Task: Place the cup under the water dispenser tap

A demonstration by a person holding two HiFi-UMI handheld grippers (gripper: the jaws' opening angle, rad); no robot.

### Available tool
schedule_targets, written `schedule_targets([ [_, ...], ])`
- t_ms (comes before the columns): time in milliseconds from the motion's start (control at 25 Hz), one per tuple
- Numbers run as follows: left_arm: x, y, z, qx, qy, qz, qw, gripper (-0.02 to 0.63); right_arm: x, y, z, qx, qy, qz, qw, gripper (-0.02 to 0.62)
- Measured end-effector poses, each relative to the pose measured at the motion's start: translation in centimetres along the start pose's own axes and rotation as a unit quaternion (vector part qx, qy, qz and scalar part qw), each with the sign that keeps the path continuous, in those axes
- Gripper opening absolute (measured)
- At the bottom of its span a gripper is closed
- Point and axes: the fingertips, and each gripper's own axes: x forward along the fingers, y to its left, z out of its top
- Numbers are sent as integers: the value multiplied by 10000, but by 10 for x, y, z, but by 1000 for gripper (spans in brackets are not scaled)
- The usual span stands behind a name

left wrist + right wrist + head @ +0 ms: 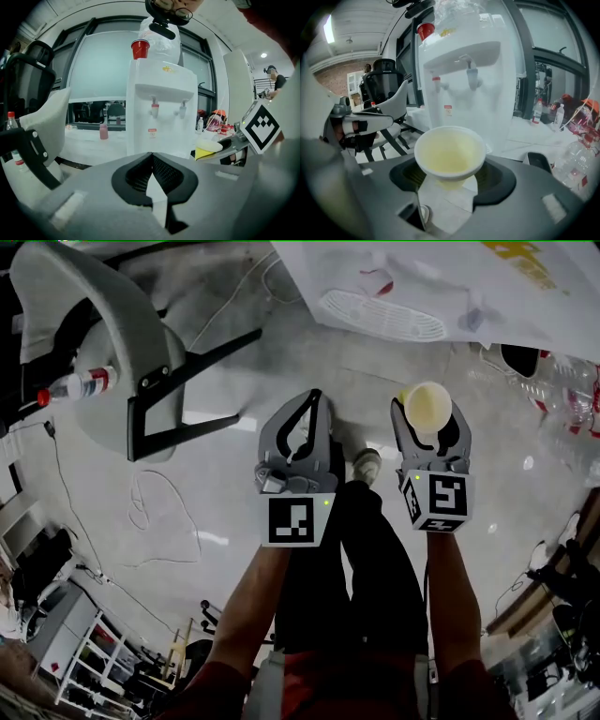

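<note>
Currently, a pale yellow cup point(449, 154) sits clamped in my right claw point(428, 414). The 2 jaws press on the cup's lower body, and its open mouth faces up and looks empty. I hold the cup above the floor point(281, 352), in front of the white water dispenser point(161, 126) and well apart from it. It is under neither of the 2 taps, a red tap point(154, 108) on the left and a grey tap point(182, 108) on the right. My left claw point(152, 161) is clenched, tips meeting, with nothing between them. A red cup point(139, 48) stands on top of the dispenser. A grey chair point(94, 343) stands off to the left, with a red-capped bottle point(80, 385) just beside it.
</note>
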Motion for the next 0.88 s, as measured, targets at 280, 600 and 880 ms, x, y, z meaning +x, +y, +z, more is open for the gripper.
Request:
schedule_targets([
  [280,8,-5,-30,3,249,-97,9996,-5,34,-24,-1,86,-103,-214,9997,291],
  [600,5,-17,-49,125,492,-370,9980,-5,71,-43,19,-37,-256,-313,9992,293],
  [880,5,-13,-56,-369,547,-199,9976,-5,98,-56,30,5,-299,-457,9985,293],
])
